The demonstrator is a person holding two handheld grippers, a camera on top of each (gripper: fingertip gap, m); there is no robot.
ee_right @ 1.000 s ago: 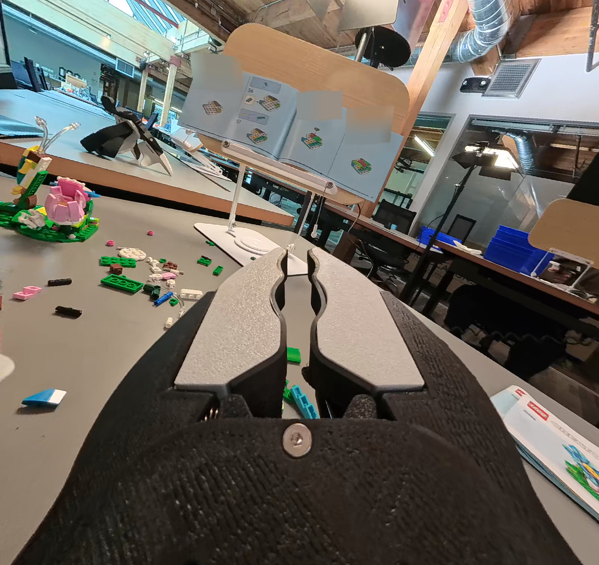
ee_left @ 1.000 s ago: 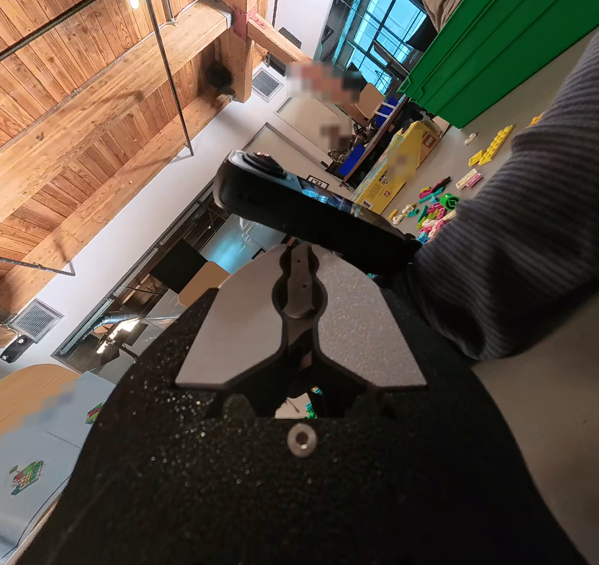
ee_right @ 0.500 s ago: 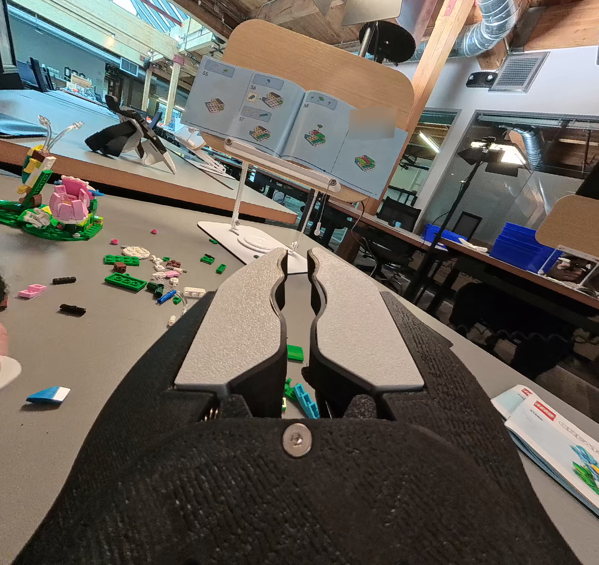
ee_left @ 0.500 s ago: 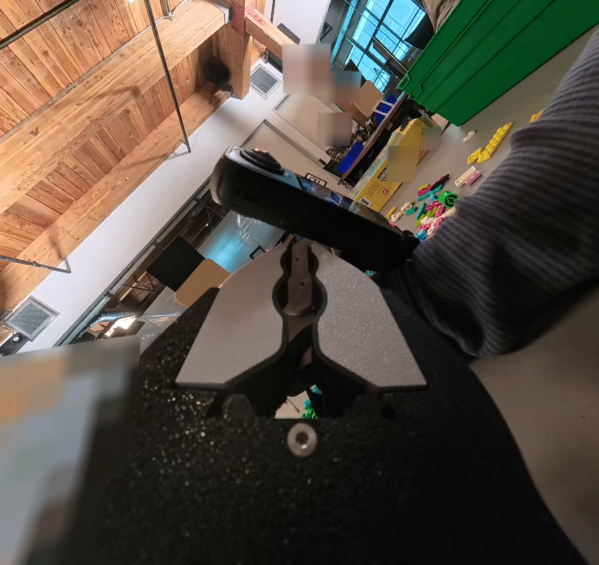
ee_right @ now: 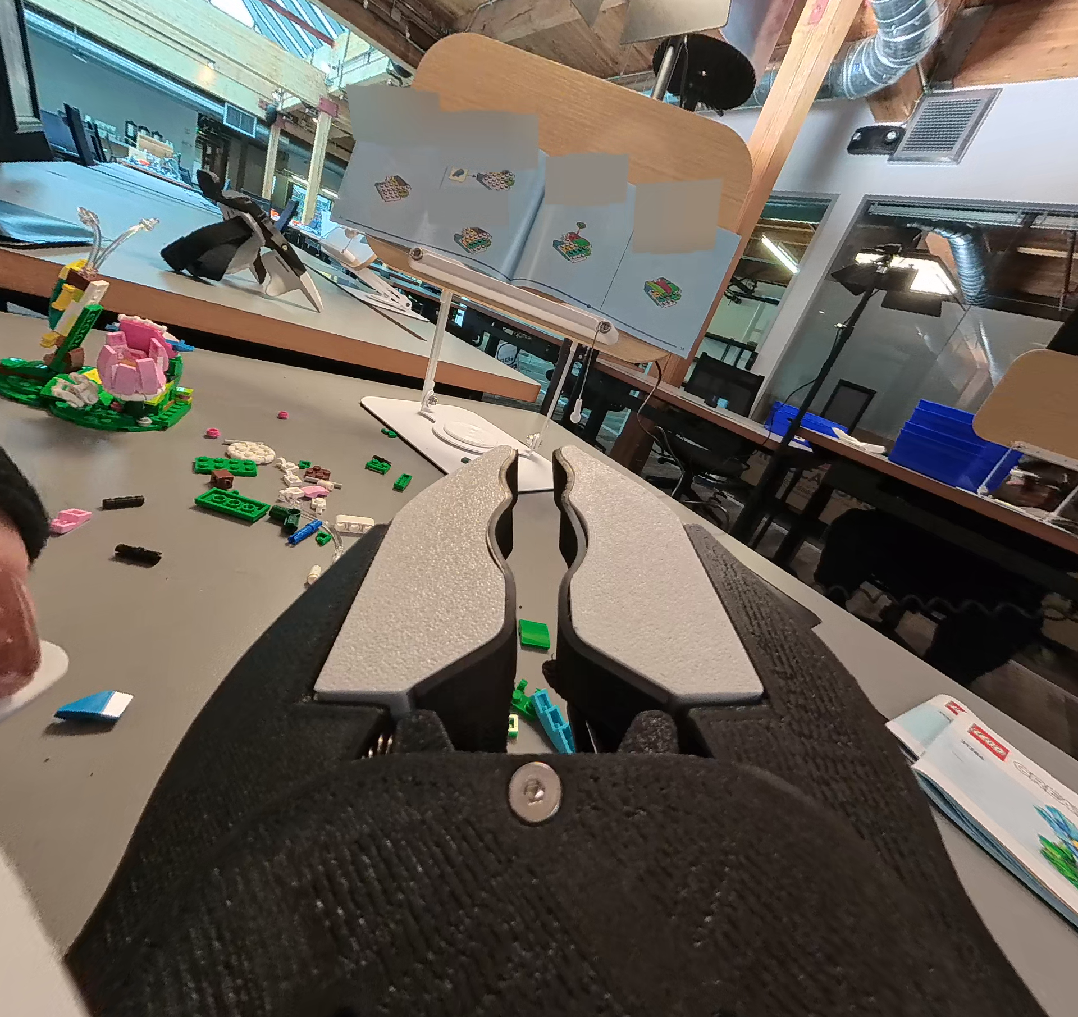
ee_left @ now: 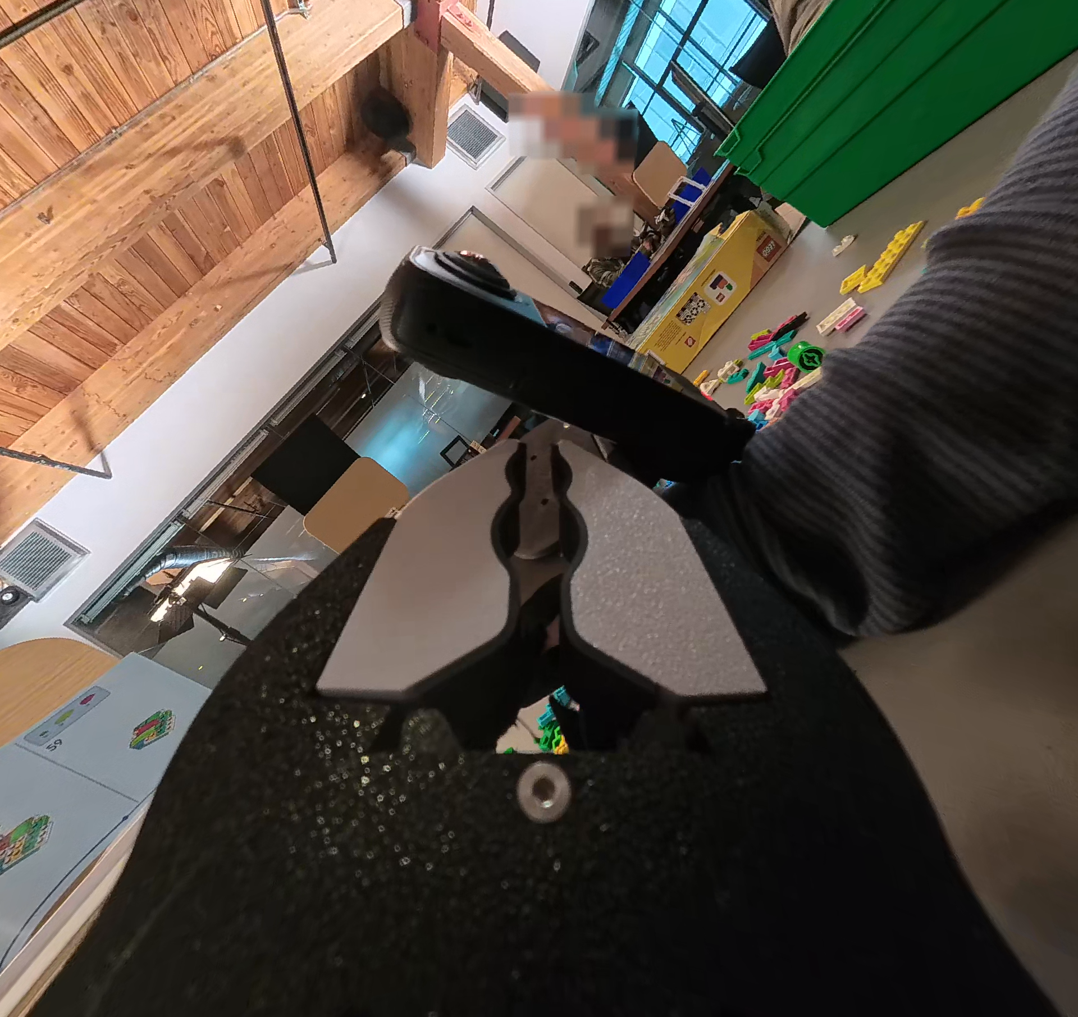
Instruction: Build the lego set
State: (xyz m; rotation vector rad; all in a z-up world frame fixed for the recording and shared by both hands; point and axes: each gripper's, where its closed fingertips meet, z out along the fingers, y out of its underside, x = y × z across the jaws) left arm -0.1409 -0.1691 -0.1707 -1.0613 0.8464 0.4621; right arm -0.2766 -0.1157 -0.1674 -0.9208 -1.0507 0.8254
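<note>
My left gripper points up toward the ceiling, its jaws almost together on a thin grey piece. Just beyond the tips are a black camera body and a person's striped sleeve. My right gripper sits low over the grey table; its jaws stand a narrow gap apart with nothing between them. Under it lie a green tile and a turquoise piece. A finished pink flower build stands at far left. Loose bricks lie ahead to the left.
An open instruction book on a white stand is straight ahead. A booklet lies right; a blue-white slope and a hand are left. The left wrist view shows a yellow box, green bins and coloured bricks. One gripper's finger ends stand about 15 cm off the other's. To reach the turquoise piece in a straight line is about 12 cm for my right fingers, about 20 cm for my left. The finished pink flower build lies some 25 cm from my right tips, 35 cm from my left tips.
A hand has come into the right wrist view at its left edge. Both grippers have shifted only slightly; their jaws have not changed.
</note>
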